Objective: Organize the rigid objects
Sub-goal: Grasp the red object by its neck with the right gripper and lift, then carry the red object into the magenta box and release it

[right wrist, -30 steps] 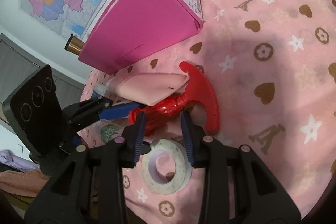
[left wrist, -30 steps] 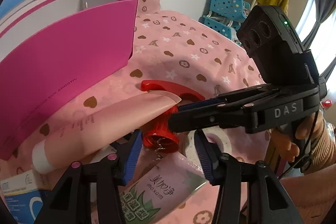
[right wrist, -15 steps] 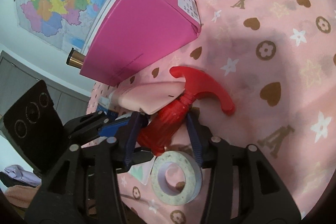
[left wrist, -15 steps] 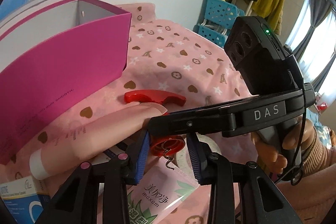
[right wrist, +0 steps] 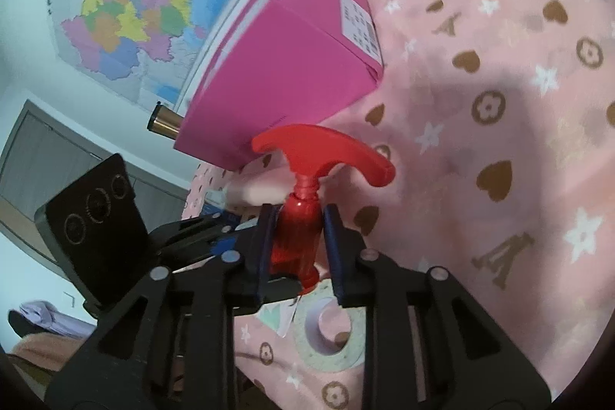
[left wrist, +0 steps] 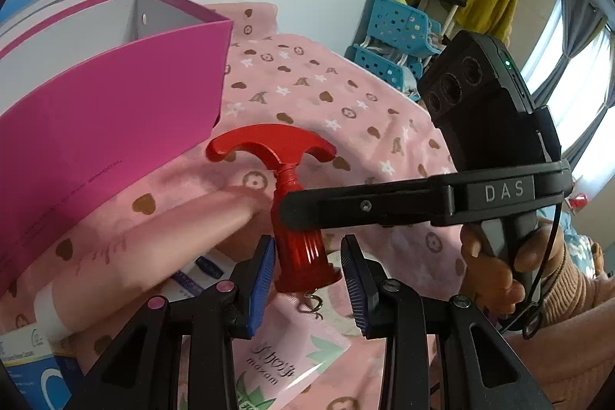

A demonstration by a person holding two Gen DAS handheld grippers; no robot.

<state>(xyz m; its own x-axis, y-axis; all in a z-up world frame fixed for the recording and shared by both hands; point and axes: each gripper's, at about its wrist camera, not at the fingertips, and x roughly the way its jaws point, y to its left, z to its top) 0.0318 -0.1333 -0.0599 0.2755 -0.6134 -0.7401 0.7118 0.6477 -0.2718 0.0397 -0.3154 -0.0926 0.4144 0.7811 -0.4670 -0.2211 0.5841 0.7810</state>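
Note:
A red corkscrew [left wrist: 298, 256] with a T-shaped handle [right wrist: 323, 148] stands upright just above the pink patterned cloth [left wrist: 326, 91]. My left gripper [left wrist: 309, 271] is shut on its ribbed lower body, near the flange. My right gripper [right wrist: 300, 214] comes in from the right, and its jaws are closing with the pads pressed on the body higher up. In the left wrist view its black fingers [left wrist: 346, 206] cross in front of the corkscrew. A magenta open-topped box [left wrist: 96, 125] stands at the left, close behind the handle.
A pink tube [left wrist: 153, 248] lies beside the corkscrew, over a green-printed sachet [left wrist: 280, 364] and a blue-and-white carton [left wrist: 27, 371]. A tape roll [right wrist: 330, 352] lies under my right gripper. A person's hand [left wrist: 496, 279] holds the right grip. Blue baskets [left wrist: 396, 37] stand beyond the cloth.
The corkscrew lay on the cloth by the tube; now it stands upright with its handle up. My left jaws closed on its base, and my right jaws tightened on its body.

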